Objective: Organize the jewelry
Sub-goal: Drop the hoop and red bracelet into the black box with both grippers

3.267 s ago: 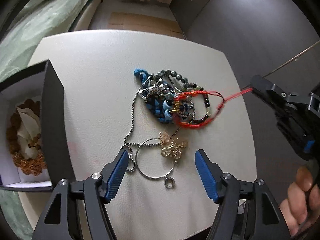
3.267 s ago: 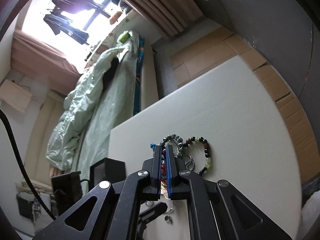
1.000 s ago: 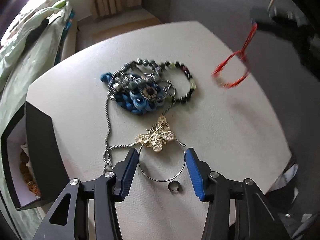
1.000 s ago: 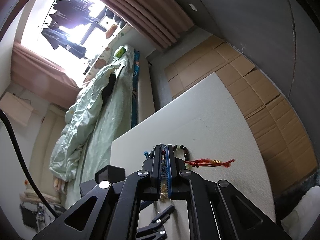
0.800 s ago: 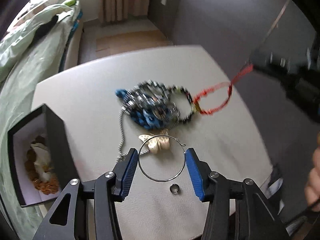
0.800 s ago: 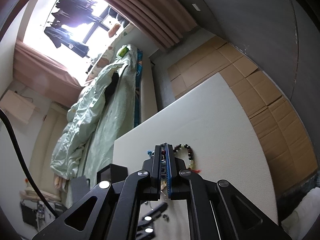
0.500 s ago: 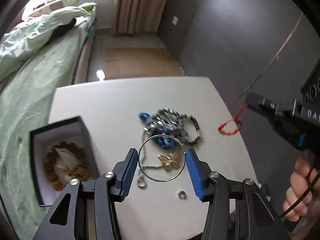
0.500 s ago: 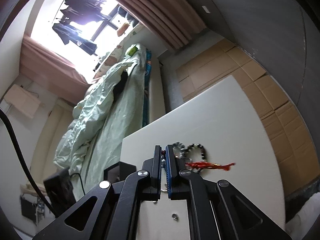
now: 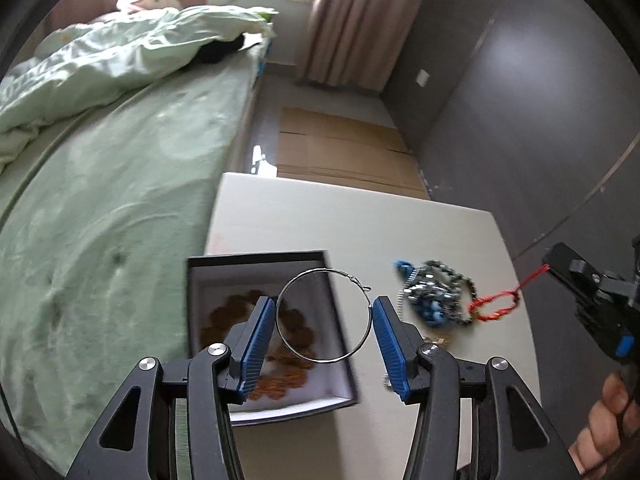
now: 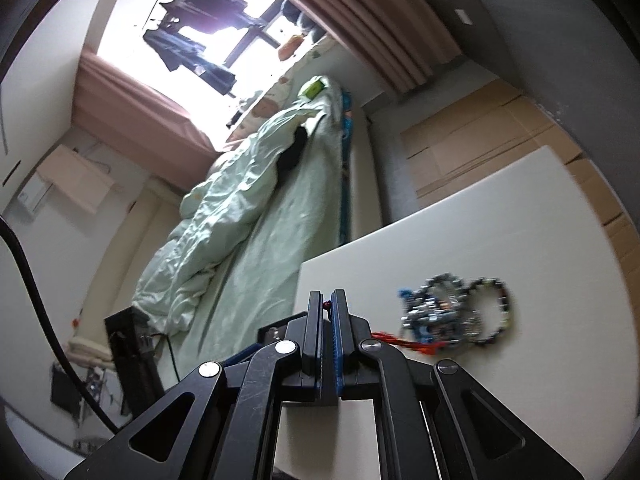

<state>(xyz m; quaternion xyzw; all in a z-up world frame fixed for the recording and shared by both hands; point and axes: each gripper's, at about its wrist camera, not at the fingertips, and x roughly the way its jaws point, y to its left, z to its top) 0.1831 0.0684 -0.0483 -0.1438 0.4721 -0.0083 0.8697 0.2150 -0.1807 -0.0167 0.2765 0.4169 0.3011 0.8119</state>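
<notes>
Sorting partly done — left tool [image 9: 324, 322] grips a hoop earring [image 9: 323, 316] above the box [image 9: 256, 266]; right tool [image 10: 327, 312] pinches a red cord bracelet [image 9: 494, 306]; tangled jewellery [image 9: 434, 294] remains on the worktop [image 9: 360, 216].

The left wrist view looks steeply down along its own blue-padded black fingers [image 9: 264, 344] at the white square table [image 9: 360, 216], close above the open black jewelry box [image 9: 340, 328], with the pale green bed [image 9: 120, 160] from 9 to 11 o'clock. The right wrist view sits lower and flatter, tilted, facing across the table [image 10: 520, 240] toward the bright window [image 10: 192, 20] at 11 o'clock. Both share the tangled pile of blue and grey beaded jewelry [image 9: 436, 296] [image 10: 448, 312], the bed [image 10: 260, 220] and the brown cardboard floor sheets [image 9: 340, 148] [image 10: 480, 132].
</notes>
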